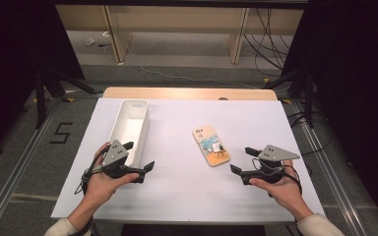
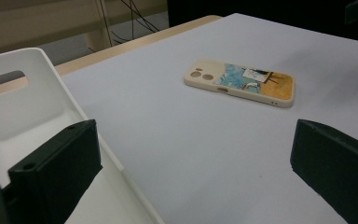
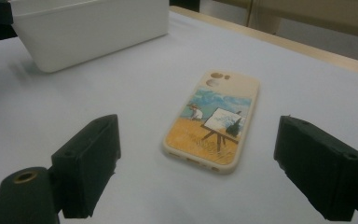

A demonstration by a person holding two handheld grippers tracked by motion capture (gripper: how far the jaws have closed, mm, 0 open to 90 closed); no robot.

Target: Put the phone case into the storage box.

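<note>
White paper sheet (image 1: 187, 187), wooden table edge (image 1: 177, 93), floor cables (image 1: 270, 39)

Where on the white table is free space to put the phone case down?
Free: the wide strip between the bin and the phone case, and the near part between the two hand-held grippers. Also right of the case, toward the table edge. Crowded: beside the bin, where the left hand-held gripper sits.
</note>
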